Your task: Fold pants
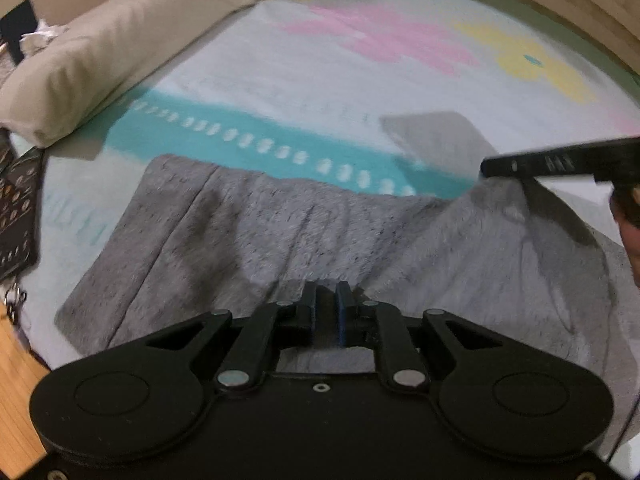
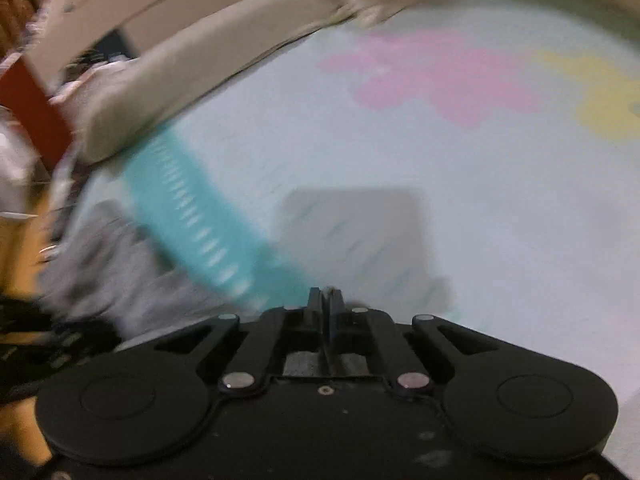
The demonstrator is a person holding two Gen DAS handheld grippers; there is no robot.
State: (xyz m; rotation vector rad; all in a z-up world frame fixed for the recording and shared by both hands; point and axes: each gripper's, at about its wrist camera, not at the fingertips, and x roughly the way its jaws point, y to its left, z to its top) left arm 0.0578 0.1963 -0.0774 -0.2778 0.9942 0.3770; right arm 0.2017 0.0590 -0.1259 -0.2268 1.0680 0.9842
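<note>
Grey fleece pants lie spread on a pale bedspread with a teal band, pink and yellow flowers. My left gripper is shut on a fold of the pants at their near edge. My right gripper reaches in from the right in the left wrist view and pinches the pants' far right edge, lifting it. In the blurred right wrist view my right gripper has its fingers together with a sliver of grey cloth between them; the pants trail to its left.
A long beige pillow lies along the bed's far left edge, also in the right wrist view. A dark patterned cloth hangs at the left side. Wooden floor shows at lower left.
</note>
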